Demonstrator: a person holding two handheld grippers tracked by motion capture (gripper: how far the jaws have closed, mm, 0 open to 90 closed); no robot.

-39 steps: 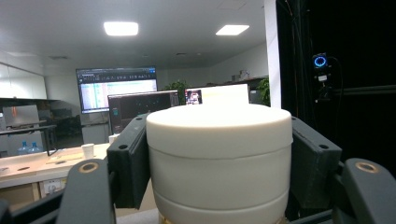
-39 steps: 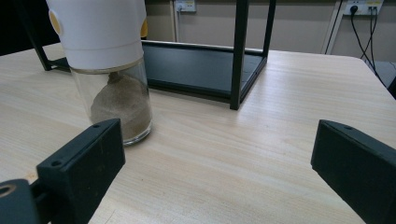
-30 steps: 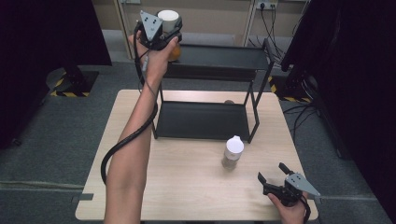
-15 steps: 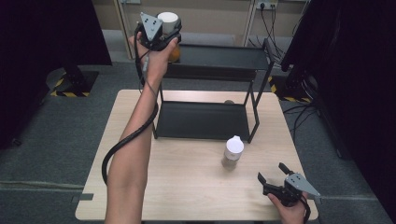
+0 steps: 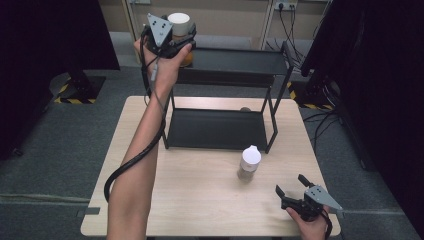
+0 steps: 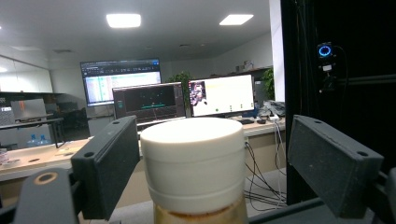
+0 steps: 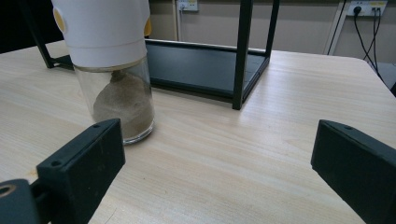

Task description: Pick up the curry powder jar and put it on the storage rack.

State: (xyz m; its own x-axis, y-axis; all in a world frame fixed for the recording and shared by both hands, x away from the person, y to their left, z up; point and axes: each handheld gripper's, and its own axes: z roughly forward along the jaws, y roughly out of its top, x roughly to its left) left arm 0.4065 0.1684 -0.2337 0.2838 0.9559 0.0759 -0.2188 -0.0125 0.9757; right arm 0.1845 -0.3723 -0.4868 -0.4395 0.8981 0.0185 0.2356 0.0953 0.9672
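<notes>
Left gripper [image 5: 181,41] is raised at the far left corner of the black rack [image 5: 280,95], level with its top shelf [image 5: 235,61]. Its jaws have just been opening and now stand spread on either side of a jar [image 5: 180,30]. In the left gripper view the left pad sits just beside the jar's white lid [image 6: 193,161], touching or not I cannot tell; the right pad stands apart with a clear gap. So the jar is let go, not squeezed.

The jar stands upright at the left end of the top shelf, long axis vertical, white lid up, brownish contents below the lid.

Right gripper [image 5: 295,192] rests low at the near right of the wooden table [image 5: 200,200], jaws wide apart with nothing between them.

A second jar, the spice shaker [image 5: 248,163], stands upright on the table in front of the rack's lower shelf [image 5: 215,129], white cap up, glass body with brown powder in the bottom. In the right gripper view the shaker [image 7: 114,70] is ahead and to the left of the jaws, well apart from both.
</notes>
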